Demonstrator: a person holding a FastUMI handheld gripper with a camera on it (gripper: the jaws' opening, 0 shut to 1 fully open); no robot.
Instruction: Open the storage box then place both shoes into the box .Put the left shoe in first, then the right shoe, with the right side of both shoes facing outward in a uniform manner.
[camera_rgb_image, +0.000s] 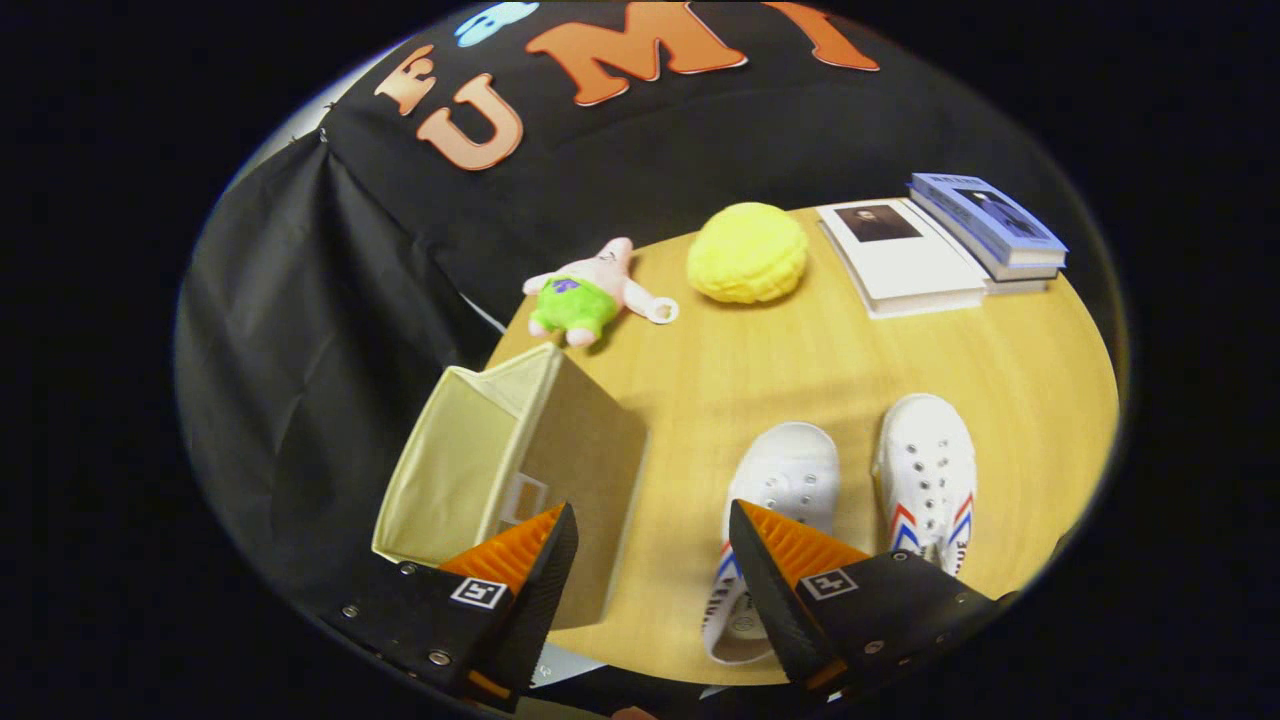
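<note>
Your gripper (652, 520) hangs above the near edge of the round wooden surface (800, 350), tilted downward so you look over the whole tabletop. Its two orange-ribbed fingers (515, 545) are spread wide with nothing between them, only bare wood showing in the gap. Each finger carries a small square black-and-white marker on its black mount.

The storage box (500, 470), a beige fabric cube, sits at the near left rim of the surface, its top open and its pale lining visible. The left finger overlaps the box's near corner in view; whether it touches the box cannot be told.

The two white canvas shoes stand side by side to the right of the box, toes pointing away from you. The left shoe (785, 485) lies just ahead of the right finger, which covers part of its heel. The right shoe (928, 470) sits just beside it, with red and blue stripes on its side. Lettering on the shoes is too small to read.

Beyond the shoes lie a pink star-shaped plush toy (590, 292) in green shorts, a yellow bun-shaped cushion (747, 252), and a stack of books (940, 245) whose covers cannot be read. Nothing lies between the shoes and the box.
</note>
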